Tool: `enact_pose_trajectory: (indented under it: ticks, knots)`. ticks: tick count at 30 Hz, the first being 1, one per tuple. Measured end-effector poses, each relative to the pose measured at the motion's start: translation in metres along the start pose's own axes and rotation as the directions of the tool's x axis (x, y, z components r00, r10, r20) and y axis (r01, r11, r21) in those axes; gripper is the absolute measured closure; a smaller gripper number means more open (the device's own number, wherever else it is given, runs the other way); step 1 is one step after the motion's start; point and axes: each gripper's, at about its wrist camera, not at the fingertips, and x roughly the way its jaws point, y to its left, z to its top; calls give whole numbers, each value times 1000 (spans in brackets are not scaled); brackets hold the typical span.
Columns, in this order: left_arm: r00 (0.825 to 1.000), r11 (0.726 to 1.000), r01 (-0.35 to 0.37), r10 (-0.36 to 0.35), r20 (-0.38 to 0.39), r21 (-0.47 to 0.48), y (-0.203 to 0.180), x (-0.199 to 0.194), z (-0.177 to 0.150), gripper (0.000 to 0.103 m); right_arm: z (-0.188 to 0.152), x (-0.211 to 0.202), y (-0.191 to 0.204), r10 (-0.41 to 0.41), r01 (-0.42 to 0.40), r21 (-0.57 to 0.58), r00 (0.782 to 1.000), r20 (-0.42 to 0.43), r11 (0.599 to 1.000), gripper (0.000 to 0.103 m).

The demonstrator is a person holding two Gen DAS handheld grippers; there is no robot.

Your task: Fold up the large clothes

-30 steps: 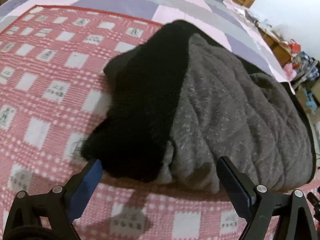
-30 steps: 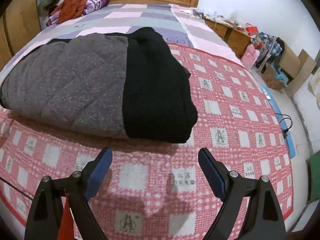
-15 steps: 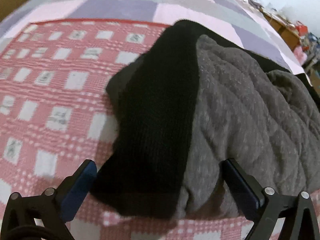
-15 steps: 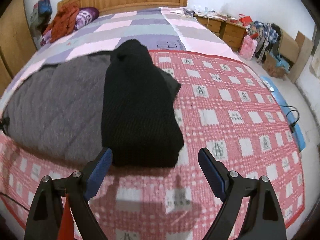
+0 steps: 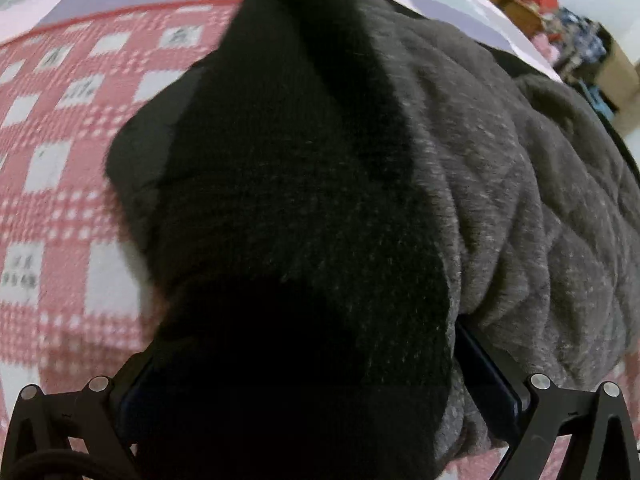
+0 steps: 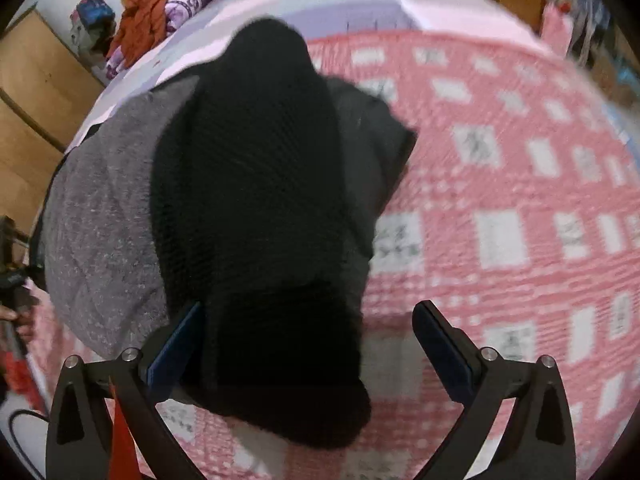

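Both grippers spread wide, astride black knit end of garment lying near bed's foot edge. Left gripper, right gripper nothing pinched. Best: push deep, catch all layers evenly, close together.

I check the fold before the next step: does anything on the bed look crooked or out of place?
One thing: at the black sleeve end of the folded coat, a dark flap pokes out sideways onto the pink blanket, so that edge looks uneven. No damage visible.
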Motion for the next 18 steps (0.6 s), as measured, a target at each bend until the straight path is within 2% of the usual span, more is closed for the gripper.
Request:
enact_pose_trajectory:
  ticks: [4, 7, 8, 9, 10, 11, 12, 15, 18]
  knots:
    - [1000, 1000, -15, 15, 1, 7, -5, 10, 2, 0, -2, 13, -4, 79, -75, 112, 996, -31, 991, 0]
    - [999, 999, -31, 30, 35, 27, -11, 5, -3, 10, -6, 15, 1, 89, -89, 152, 996, 5, 984, 0]
    - [997, 998, -47, 45, 55, 42, -15, -1, -5, 14, -9, 13, 5, 96, -99, 153, 995, 28, 983, 8]
    - [996, 997, -56, 53, 66, 50, -18, -4, -5, 22, -12, 10, 8, 113, -119, 150, 993, 47, 982, 21]
    - [995, 996, -63, 59, 77, 57, -20, -8, -6, 30, -15, 4, 15, 90, -98, 128, 994, 69, 987, 25]
    - [994, 996, -69, 64, 90, 61, -22, -12, -7, 34, -17, 0, 20, 74, -82, 102, 994, 82, 991, 37]
    - [992, 995, -76, 70, 102, 61, -24, -18, -9, 39, -20, -5, 26, 49, -57, 80, 994, 96, 995, 44]
    - [989, 996, -83, 77, 124, 42, -23, -30, -7, 50, -24, -17, 37, 11, -18, 62, 993, 116, 998, 52]
    - [986, 996, -80, 76, 146, 27, -20, -44, -3, 54, -25, -35, 41, -7, 0, 42, 987, 162, 999, 56]
